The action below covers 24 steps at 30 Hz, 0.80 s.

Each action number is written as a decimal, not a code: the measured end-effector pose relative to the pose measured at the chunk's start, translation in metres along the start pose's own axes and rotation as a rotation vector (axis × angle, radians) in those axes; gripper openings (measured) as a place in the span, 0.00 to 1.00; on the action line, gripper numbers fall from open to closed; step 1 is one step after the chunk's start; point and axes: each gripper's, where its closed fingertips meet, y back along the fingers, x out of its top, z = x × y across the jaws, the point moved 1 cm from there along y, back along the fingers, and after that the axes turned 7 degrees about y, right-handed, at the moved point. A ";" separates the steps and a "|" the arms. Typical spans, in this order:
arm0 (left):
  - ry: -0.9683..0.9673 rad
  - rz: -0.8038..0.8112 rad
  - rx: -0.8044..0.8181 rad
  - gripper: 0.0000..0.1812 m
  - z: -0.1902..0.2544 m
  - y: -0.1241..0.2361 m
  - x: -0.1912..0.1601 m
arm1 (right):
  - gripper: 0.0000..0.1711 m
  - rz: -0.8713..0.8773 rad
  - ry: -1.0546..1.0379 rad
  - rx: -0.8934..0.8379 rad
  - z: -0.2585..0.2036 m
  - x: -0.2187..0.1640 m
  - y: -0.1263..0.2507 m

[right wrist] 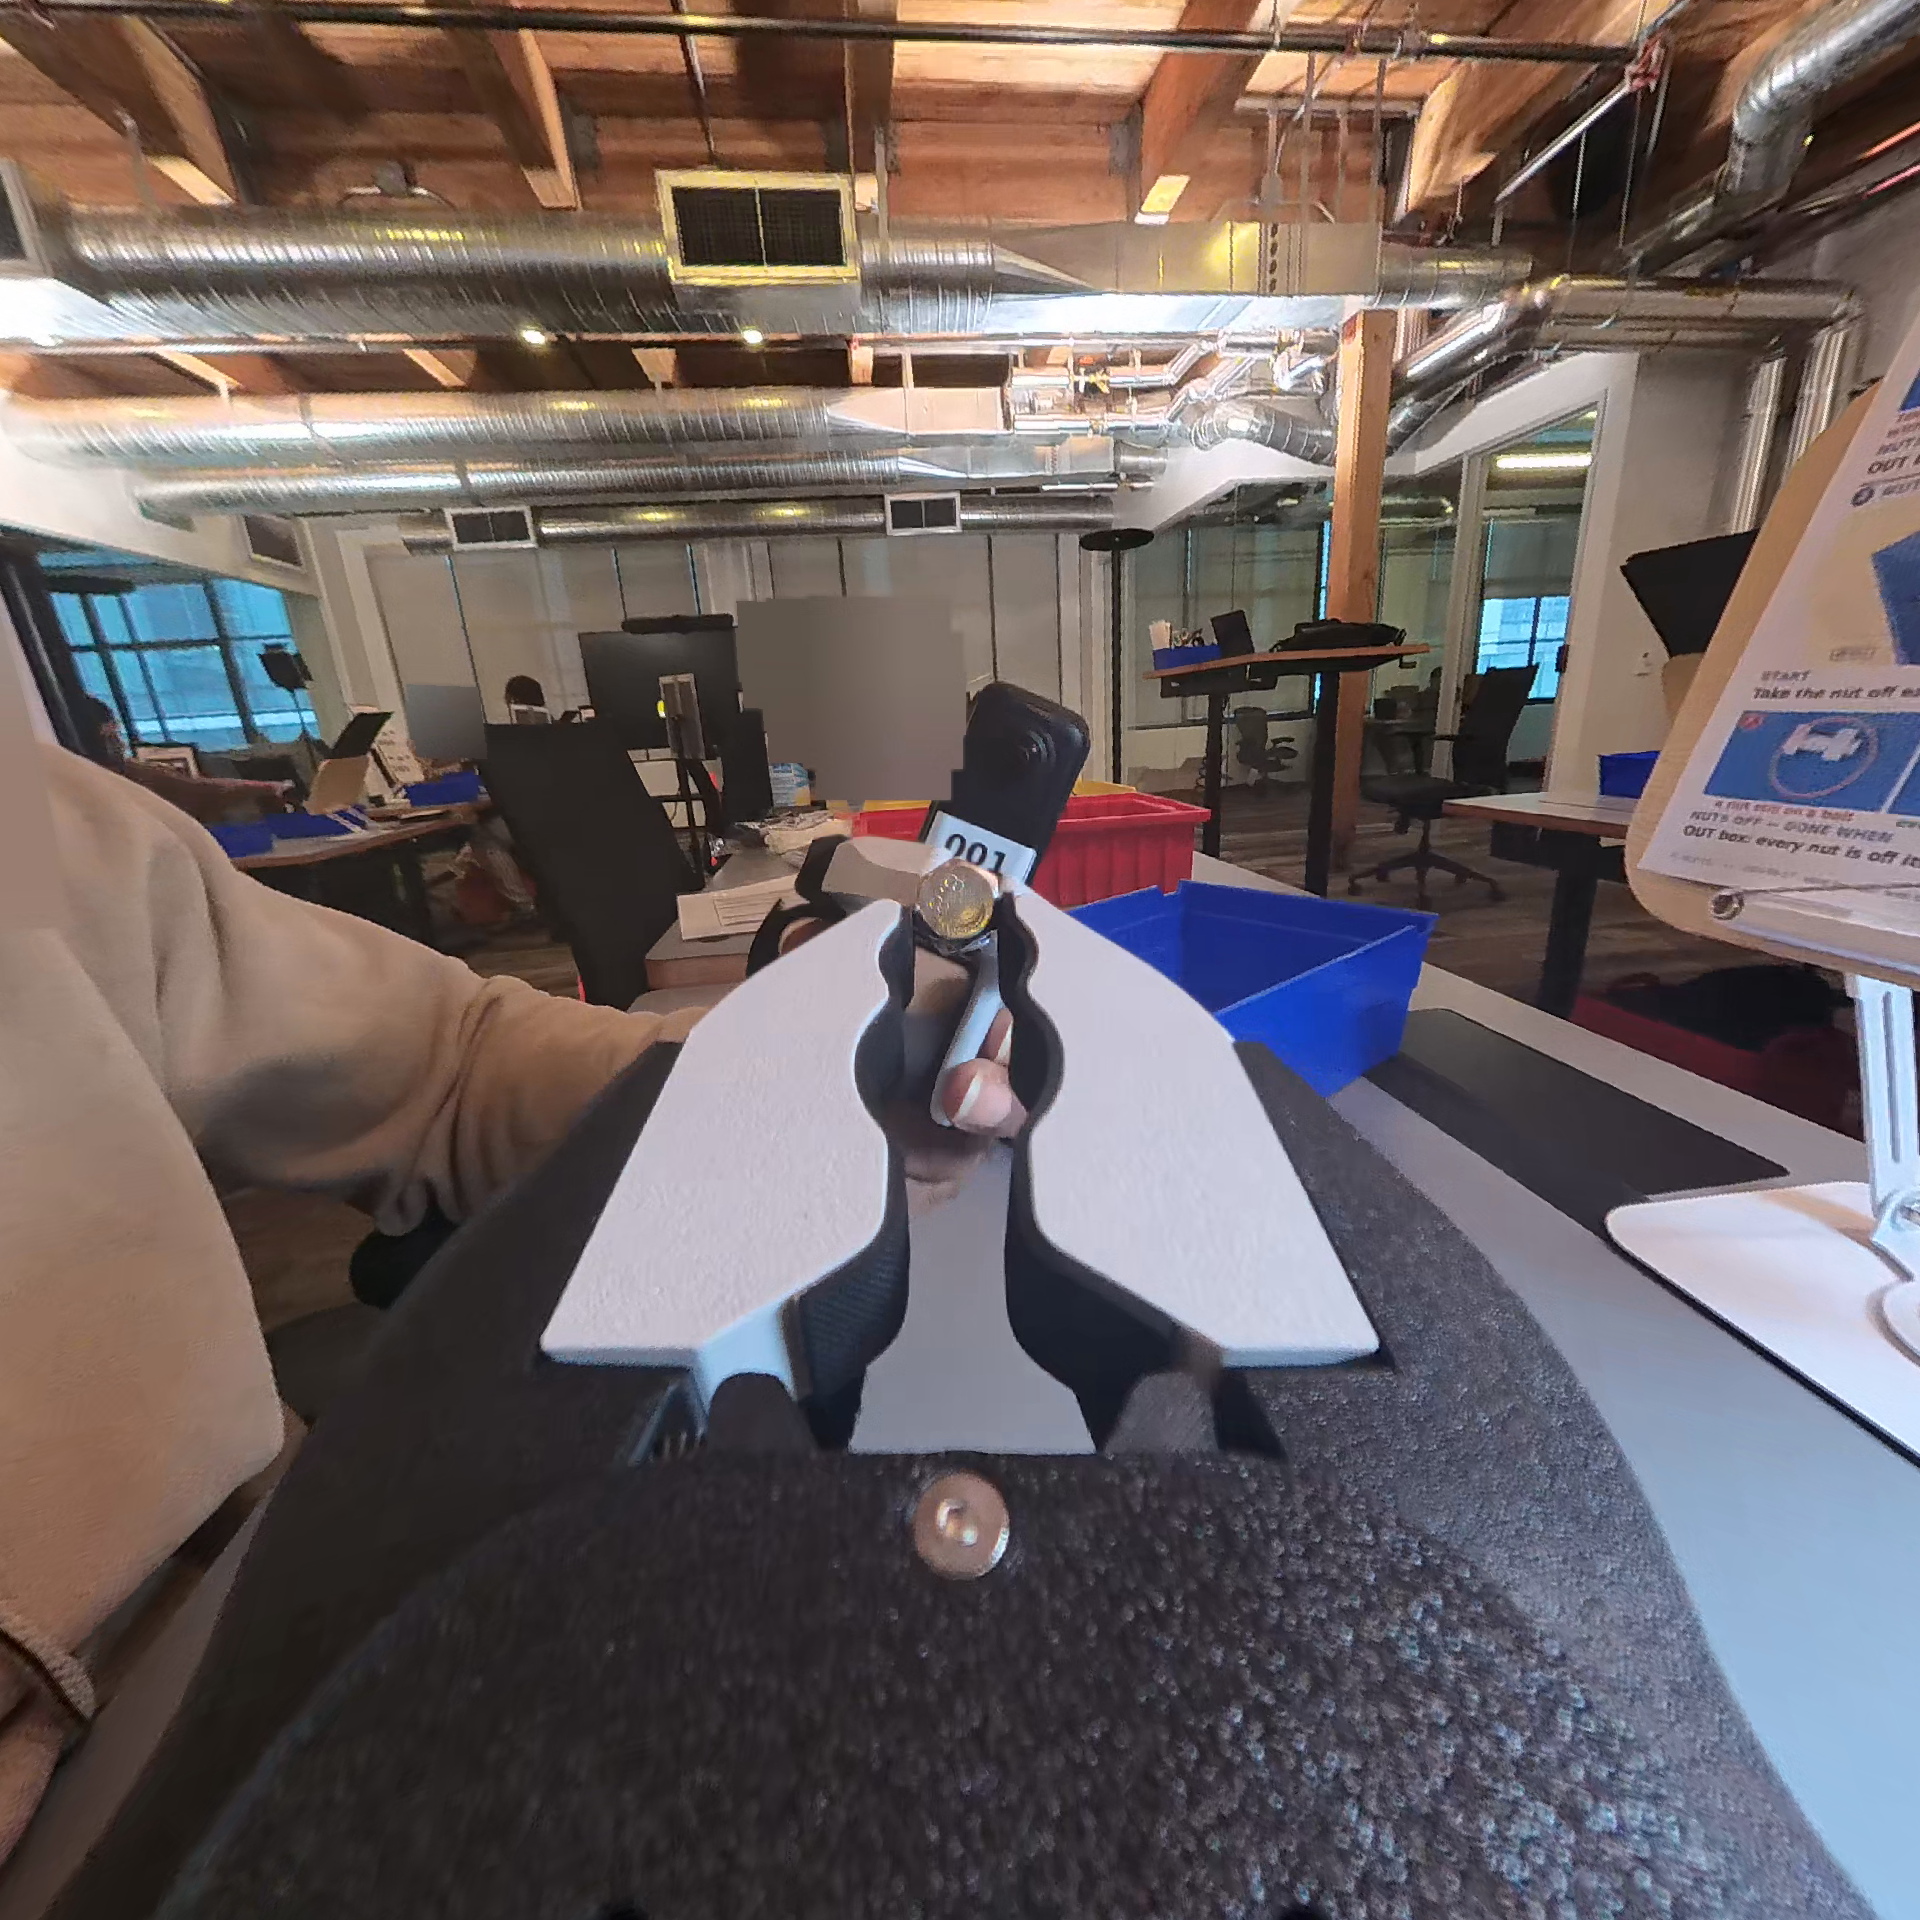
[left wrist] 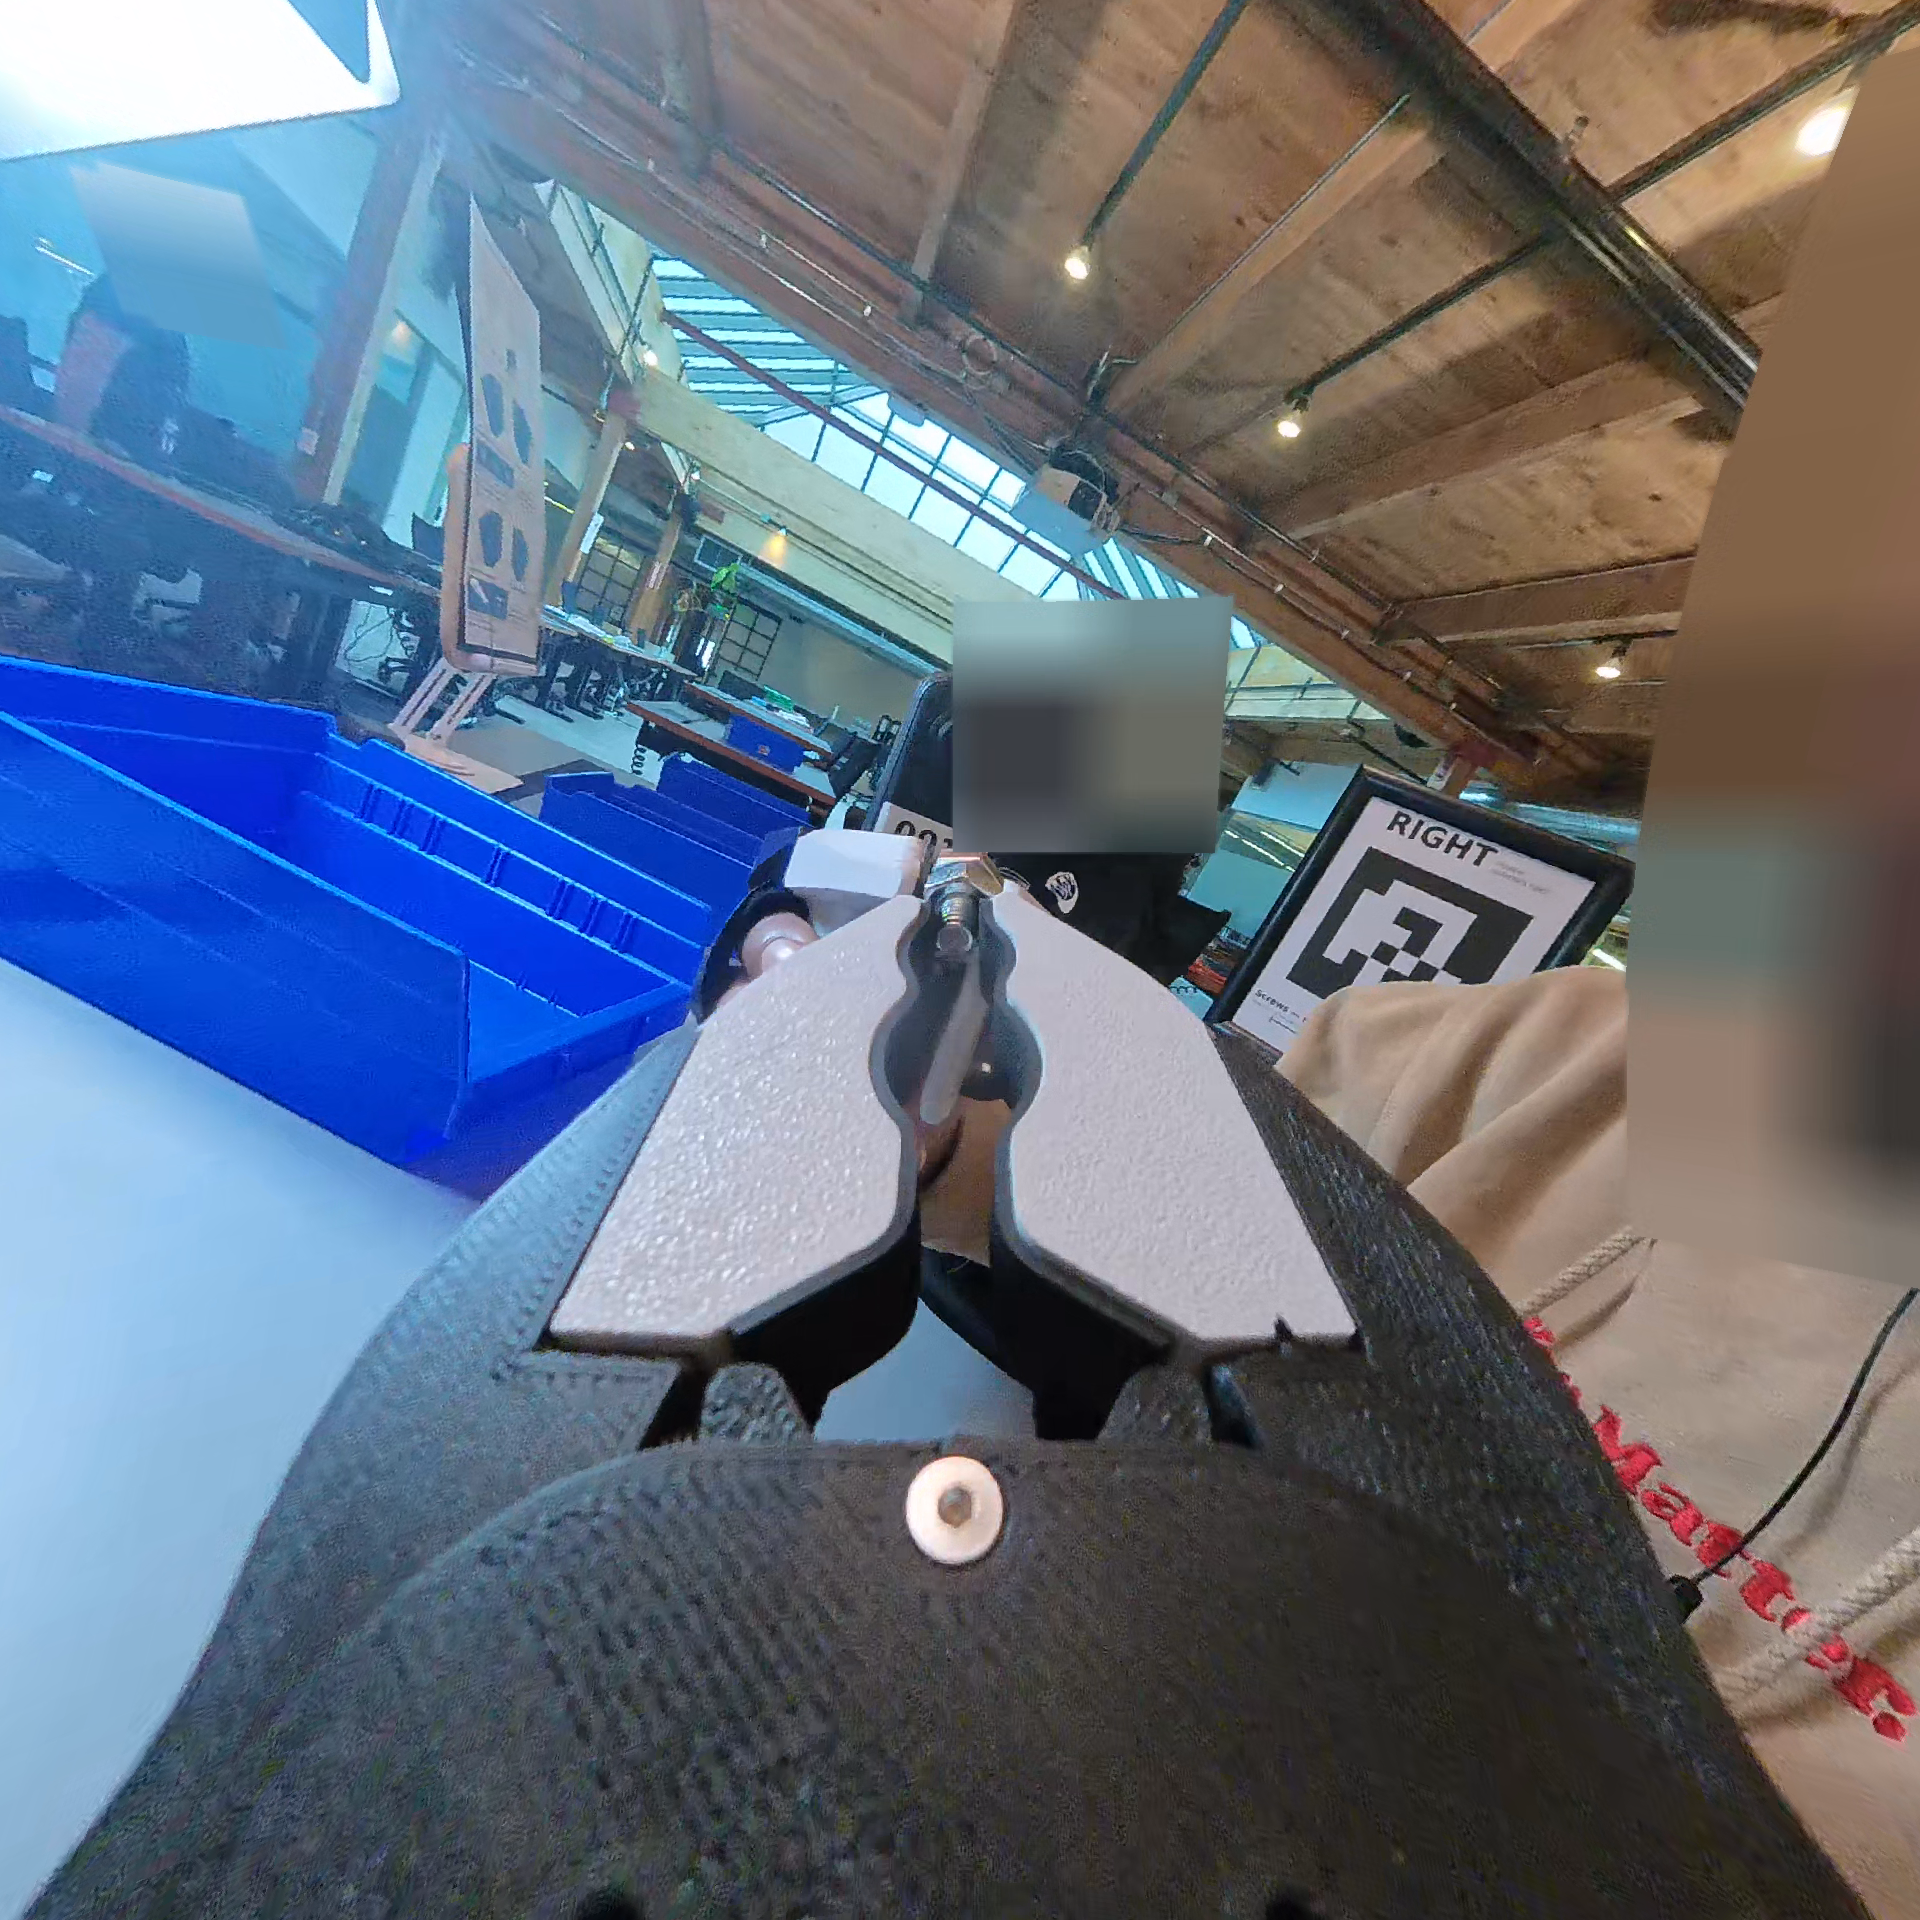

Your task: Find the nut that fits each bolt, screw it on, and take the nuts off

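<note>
Above a pale counter [left wrist: 156,1247] with blue bins [left wrist: 312,935], both grippers meet: left gripper [left wrist: 954,940] jaws clamp the bolt [left wrist: 951,925]; right gripper [right wrist: 961,920] jaws pinch its nut [left wrist: 961,878].

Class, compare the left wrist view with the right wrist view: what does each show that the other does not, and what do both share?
Only the left wrist view shows the bolt's threaded shank side-on and a black-framed sign bearing a square code.

Only the right wrist view shows the bolt's round head end-on, a red bin, and an instruction board on a white stand.

Both show white tongs (left tongs, right tongs) closed around the same bolt, blue bins and a beige sleeve.
</note>
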 end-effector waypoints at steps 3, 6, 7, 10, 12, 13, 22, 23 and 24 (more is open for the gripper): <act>-0.092 -0.017 0.124 0.06 -0.012 0.003 0.003 | 0.09 -0.101 0.002 -0.044 0.011 -0.003 0.002; -0.356 -0.095 0.355 0.11 -0.033 0.019 0.012 | 0.09 -0.330 -0.014 -0.169 0.049 0.003 0.026; -0.403 -0.112 0.390 0.11 -0.034 0.023 0.015 | 0.09 -0.401 -0.033 -0.237 0.069 0.008 0.041; -0.448 -0.100 0.419 0.08 -0.032 0.029 0.026 | 0.09 -0.710 0.006 -0.498 0.144 0.009 0.106; -0.450 -0.106 0.447 0.07 -0.038 0.032 0.027 | 0.09 -1.001 0.003 -0.648 0.194 -0.008 0.164; -0.440 -0.109 0.461 0.07 -0.042 0.034 0.026 | 0.09 -1.120 -0.054 -0.708 0.213 -0.019 0.192; -0.351 -0.128 0.510 0.03 -0.065 0.049 0.021 | 0.09 -1.785 -0.542 -0.482 0.202 -0.112 0.283; -0.347 -0.135 0.513 0.03 -0.067 0.049 0.020 | 0.09 -1.802 -0.555 -0.472 0.200 -0.116 0.282; -0.340 -0.139 0.513 0.03 -0.069 0.049 0.018 | 0.09 -1.810 -0.565 -0.465 0.199 -0.120 0.280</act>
